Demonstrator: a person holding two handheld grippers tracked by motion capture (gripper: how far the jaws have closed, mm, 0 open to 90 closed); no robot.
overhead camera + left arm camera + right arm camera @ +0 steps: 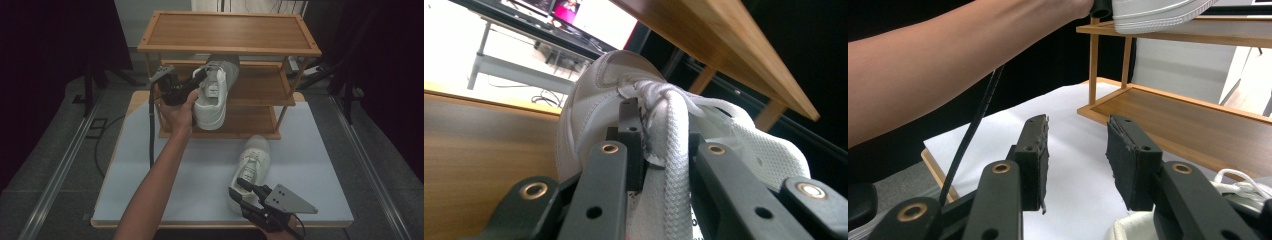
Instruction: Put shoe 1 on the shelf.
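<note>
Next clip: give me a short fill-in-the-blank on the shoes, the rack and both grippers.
1. The left gripper is shut on a white ____, gripping it at the laces.
2. That raised shoe is held at the ____ shelf of the wooden rack.
3. The second shoe lies on the white ____, in front of the rack.
4. The right gripper has ____ between its pads, which stand apart.

Missing words: shoe; middle; table; nothing
</note>
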